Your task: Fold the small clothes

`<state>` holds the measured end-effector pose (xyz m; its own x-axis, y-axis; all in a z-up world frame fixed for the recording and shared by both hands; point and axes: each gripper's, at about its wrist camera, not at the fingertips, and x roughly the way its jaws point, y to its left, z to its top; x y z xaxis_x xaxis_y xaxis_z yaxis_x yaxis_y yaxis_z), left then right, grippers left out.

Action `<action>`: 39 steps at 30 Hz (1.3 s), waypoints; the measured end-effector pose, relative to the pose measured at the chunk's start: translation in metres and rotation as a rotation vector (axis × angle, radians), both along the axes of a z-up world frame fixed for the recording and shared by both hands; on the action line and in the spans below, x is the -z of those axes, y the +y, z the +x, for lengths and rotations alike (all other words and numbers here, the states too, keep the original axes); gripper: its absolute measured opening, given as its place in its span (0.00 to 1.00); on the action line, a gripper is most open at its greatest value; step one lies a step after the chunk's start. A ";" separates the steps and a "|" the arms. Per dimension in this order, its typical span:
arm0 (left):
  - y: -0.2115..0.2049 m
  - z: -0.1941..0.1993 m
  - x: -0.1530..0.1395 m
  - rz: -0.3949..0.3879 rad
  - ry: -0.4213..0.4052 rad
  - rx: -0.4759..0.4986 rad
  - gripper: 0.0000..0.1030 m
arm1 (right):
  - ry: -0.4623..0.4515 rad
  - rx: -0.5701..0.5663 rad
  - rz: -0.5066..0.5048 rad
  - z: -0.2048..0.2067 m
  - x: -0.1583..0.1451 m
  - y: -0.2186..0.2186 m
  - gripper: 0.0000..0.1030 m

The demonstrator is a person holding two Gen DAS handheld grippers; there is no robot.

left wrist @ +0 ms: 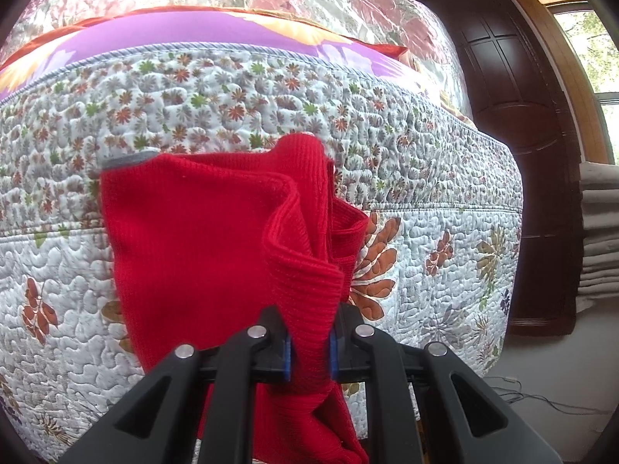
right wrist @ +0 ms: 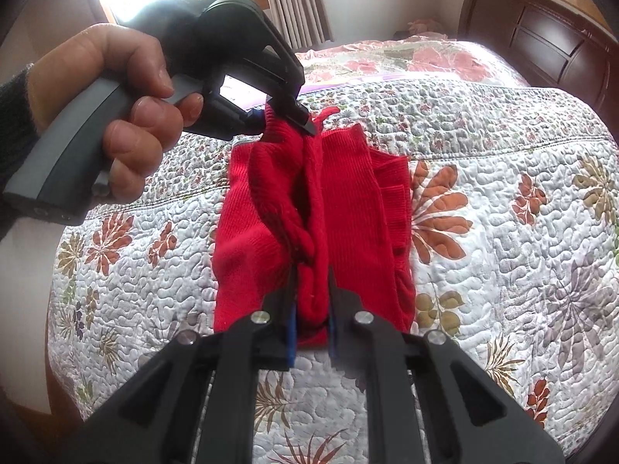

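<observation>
Over the quilt (right wrist: 483, 270) my left gripper (left wrist: 309, 342) and right gripper (right wrist: 312, 324) both pinch the red knit (right wrist: 348, 201); uneven pulling could bunch the fold.

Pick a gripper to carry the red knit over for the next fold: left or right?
Probably left. The left gripper pinches the far edge of the red knit, already lifted; the right gripper clamps the near edge low by the quilt.
</observation>
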<state>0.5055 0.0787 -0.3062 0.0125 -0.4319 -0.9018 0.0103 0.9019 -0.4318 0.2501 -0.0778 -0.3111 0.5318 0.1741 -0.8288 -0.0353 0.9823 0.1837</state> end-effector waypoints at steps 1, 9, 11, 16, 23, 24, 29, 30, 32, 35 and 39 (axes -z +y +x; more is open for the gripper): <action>-0.003 0.000 0.002 0.002 0.003 0.001 0.12 | 0.005 0.003 0.002 0.000 0.002 -0.003 0.10; -0.015 -0.002 0.018 0.018 0.018 -0.012 0.12 | 0.035 0.000 0.015 0.000 0.015 -0.017 0.10; -0.018 -0.003 0.021 0.027 0.016 -0.015 0.12 | 0.047 0.000 0.032 0.001 0.019 -0.021 0.10; -0.026 -0.004 0.030 0.064 0.013 -0.045 0.12 | 0.091 0.013 0.102 0.002 0.031 -0.034 0.10; -0.048 -0.007 0.044 0.160 -0.012 -0.055 0.12 | 0.153 0.052 0.250 0.003 0.058 -0.066 0.09; -0.052 -0.008 0.046 0.180 -0.022 -0.049 0.12 | 0.162 0.053 0.285 0.003 0.063 -0.071 0.09; -0.065 -0.010 0.052 0.239 -0.045 -0.053 0.12 | 0.187 0.062 0.359 0.003 0.082 -0.087 0.09; -0.067 -0.010 0.054 0.247 -0.044 -0.054 0.12 | 0.191 0.061 0.375 0.003 0.085 -0.090 0.09; -0.070 -0.010 0.056 0.254 -0.057 -0.057 0.15 | 0.200 0.061 0.399 0.003 0.092 -0.094 0.09; -0.074 -0.008 0.057 0.244 -0.071 -0.056 0.18 | 0.219 0.062 0.426 0.004 0.103 -0.100 0.09; -0.079 -0.007 0.053 0.237 -0.087 -0.043 0.27 | 0.249 0.061 0.470 0.007 0.118 -0.107 0.09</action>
<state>0.4989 -0.0003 -0.3589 0.1086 -0.2063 -0.9724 -0.0023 0.9782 -0.2077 0.2566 -0.1850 -0.4293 0.3500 0.5317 -0.7712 0.1199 0.7911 0.5998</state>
